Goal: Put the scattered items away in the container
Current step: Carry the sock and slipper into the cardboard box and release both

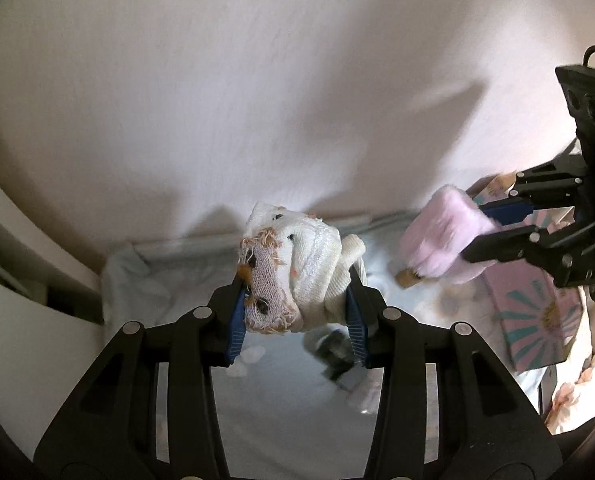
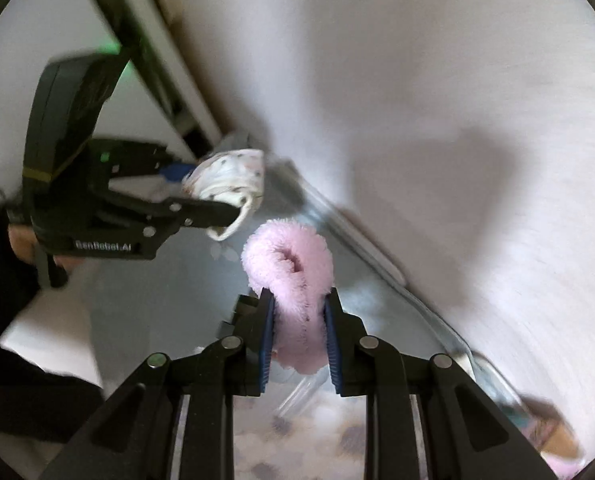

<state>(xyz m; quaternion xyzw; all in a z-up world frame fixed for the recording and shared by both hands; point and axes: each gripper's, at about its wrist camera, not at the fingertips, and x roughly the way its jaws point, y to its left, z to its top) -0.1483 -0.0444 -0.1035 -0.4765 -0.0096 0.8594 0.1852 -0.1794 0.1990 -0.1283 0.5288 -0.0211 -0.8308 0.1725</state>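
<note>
Both jaws clamped: left gripper (image 1: 297,300) on white knitted sock bundle (image 1: 297,264), right gripper (image 2: 299,340) on fluffy pink sock (image 2: 293,280); next, carrying to container.

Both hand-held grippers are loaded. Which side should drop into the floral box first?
Right, probably. In the left wrist view the right hand-held gripper, shut on the pink fluffy sock, hangs right beside the floral box; the left hand-held gripper, shut on the white knitted sock, is farther from it.
</note>
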